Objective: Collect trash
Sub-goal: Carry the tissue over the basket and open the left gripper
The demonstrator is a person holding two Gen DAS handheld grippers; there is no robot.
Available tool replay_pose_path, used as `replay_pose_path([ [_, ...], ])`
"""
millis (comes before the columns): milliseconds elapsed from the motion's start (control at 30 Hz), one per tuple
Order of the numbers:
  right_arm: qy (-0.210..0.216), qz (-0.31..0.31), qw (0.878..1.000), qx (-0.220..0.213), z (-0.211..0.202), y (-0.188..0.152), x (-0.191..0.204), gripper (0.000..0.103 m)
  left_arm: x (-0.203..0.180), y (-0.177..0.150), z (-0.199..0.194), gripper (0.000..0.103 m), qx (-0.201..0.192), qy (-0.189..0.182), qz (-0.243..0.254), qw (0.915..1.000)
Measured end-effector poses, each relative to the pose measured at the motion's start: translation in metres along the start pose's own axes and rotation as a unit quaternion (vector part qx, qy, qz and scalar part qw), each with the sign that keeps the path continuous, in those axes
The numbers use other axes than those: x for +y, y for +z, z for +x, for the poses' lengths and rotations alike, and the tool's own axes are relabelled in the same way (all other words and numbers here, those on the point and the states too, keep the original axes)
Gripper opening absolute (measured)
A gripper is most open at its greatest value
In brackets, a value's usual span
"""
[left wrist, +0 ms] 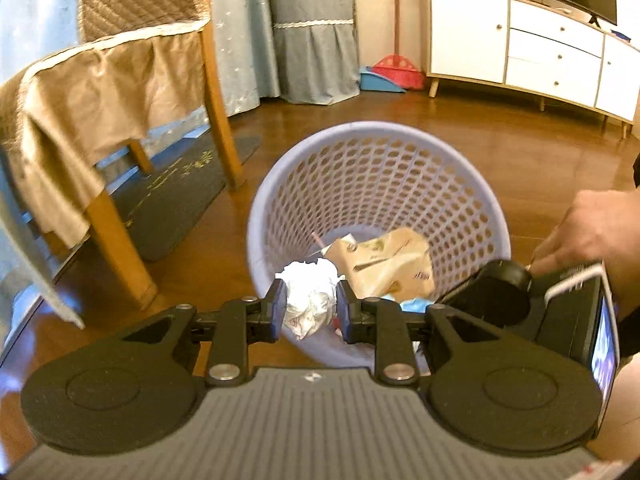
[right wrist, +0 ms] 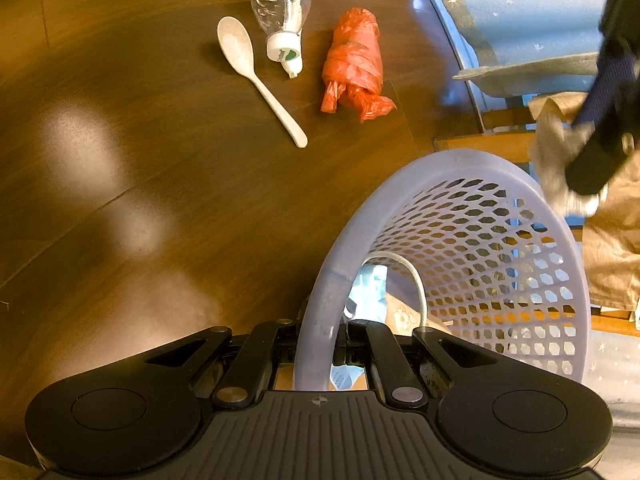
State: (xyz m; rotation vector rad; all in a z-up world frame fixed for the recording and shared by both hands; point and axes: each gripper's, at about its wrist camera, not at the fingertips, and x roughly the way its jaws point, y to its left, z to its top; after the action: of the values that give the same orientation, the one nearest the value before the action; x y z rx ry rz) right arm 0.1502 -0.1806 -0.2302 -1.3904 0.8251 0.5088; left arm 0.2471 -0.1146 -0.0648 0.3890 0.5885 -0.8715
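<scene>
A: Left gripper point(left wrist: 310, 305) clamped on a paper wad point(left wrist: 311, 300), held over the open basket point(left wrist: 372, 130). Not yet dropped.

B: And the right gripper point(right wrist: 318, 346)?

A: Pinched on the basket rim, one finger inside the wall, one outside. Basket tipped toward the camera, steadied by that grip.

B: Already in the basket?

A: A crumpled beige carton point(left wrist: 386, 264), with a straw poking up beside it. Something pale blue point(left wrist: 416, 304) low down, half hidden. From the right wrist view, also a white curved rim, maybe a cup or bowl; hard to say. So three pieces for sure, possibly more underneath.

B: Left on the floor?

A: Three things, close together, well apart from the basket: one clear bottle point(right wrist: 281, 4) on its side, one white spoon point(right wrist: 256, 72) just beside it, one red bag point(right wrist: 354, 60) twisted into a roll on the other side.

B: All trash?

A: Bottle and bag, most likely. Spoon looks reusable; cannot tell whether meant for the bin.

B: Progress, then?

A: Roughly halfway, judging by the count: three in, one in the grip, three out. Next, probably a release of the wad, then a reach for the floor pieces.

B: Counts in short?

A: One basket, two grippers, one wad, one bottle, one spoon, one bag.
</scene>
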Motion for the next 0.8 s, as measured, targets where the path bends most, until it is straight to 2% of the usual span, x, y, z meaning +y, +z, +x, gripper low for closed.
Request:
replay_pose_path([
  [133, 0.001, 0.001, 1.0, 0.0, -0.001, 0.001, 0.002, 0.002, -0.004, 0.005, 0.012, 0.025, -0.003, -0.013, -0.003, 0.9999],
  [233, 0.001, 0.0, 1.0, 0.0, -0.001, 0.001, 0.002, 0.002, -0.004, 0.008, 0.018, 0.043, -0.009, -0.014, -0.013, 0.9998],
  [267, 0.001, 0.001, 1.0, 0.0, -0.001, 0.001, 0.002, 0.002, -0.003, 0.008, 0.018, 0.045, -0.01, -0.013, -0.015, 0.9997],
  [500, 0.001, 0.0, 1.0, 0.0, -0.001, 0.002, 0.002, 0.002, 0.008, 0.002, 0.013, 0.045, -0.01, -0.001, -0.037, 0.9993],
  [667, 0.001, 0.0, 1.0, 0.001, 0.0, 0.003, 0.001, 0.002, 0.006, 0.004, 0.023, 0.045, -0.012, -0.011, -0.043, 0.9989],
  [733, 0.001, 0.001, 1.0, 0.0, 0.0, 0.003, 0.001, 0.002, 0.006, 0.004, 0.028, 0.055, -0.008, -0.009, -0.051, 0.9986],
  [800, 0.001, 0.0, 1.0, 0.0, 0.0, 0.003, 0.001, 0.002, 0.008, 0.003, 0.029, 0.058, -0.006, -0.007, -0.059, 0.9982],
])
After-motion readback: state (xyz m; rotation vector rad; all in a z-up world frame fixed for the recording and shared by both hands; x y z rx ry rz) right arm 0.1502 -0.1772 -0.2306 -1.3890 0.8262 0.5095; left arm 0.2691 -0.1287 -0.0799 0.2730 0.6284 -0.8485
